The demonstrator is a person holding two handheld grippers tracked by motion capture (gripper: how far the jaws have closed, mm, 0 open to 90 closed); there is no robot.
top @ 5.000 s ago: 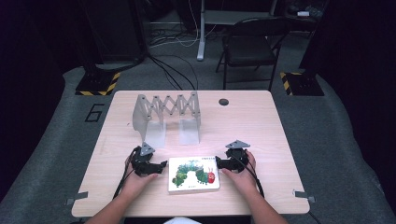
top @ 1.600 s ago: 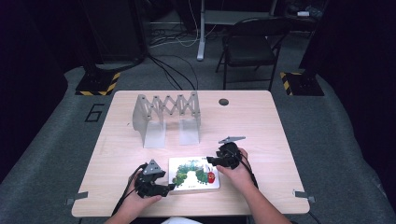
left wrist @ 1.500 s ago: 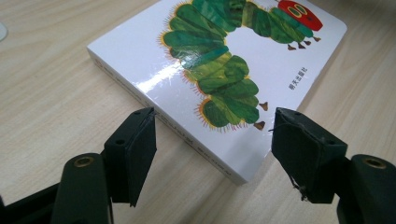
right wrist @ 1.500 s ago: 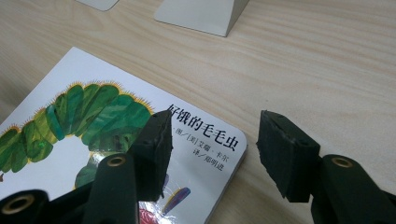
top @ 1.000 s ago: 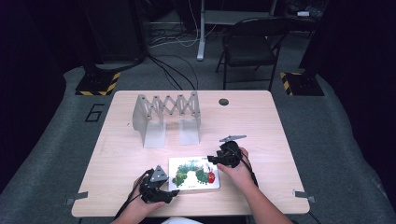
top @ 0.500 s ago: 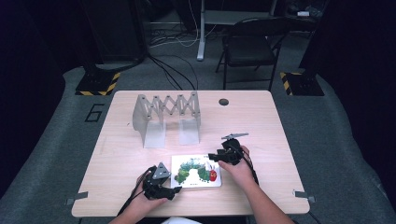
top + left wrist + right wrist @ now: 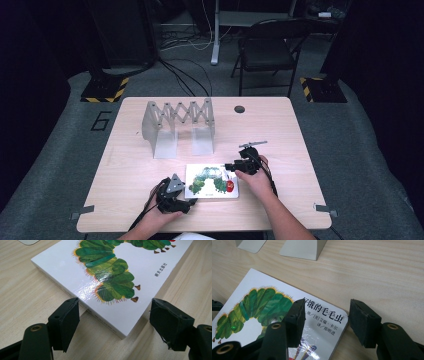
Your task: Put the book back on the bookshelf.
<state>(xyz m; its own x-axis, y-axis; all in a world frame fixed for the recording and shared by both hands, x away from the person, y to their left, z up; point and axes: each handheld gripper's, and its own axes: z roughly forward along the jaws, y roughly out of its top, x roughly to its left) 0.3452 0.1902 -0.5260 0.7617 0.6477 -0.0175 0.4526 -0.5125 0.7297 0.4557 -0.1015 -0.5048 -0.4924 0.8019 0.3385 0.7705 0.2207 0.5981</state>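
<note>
The table (image 7: pixel 135 165) is pale wood-grain laminate, smooth and matt. The book (image 7: pixel 140 267) lying near the table's front edge has a glossy white card cover that catches a bright sheen over the printed green caterpillar, and its stacked page edges look like thick board. The left hand-held gripper (image 7: pixel 113 322) and the right hand-held gripper (image 7: pixel 324 317) look like matt black plastic, with dull, slightly rough pads. The rack (image 7: pixel 177 125) toward the table's back edge looks like dull grey, smooth metal.
</note>
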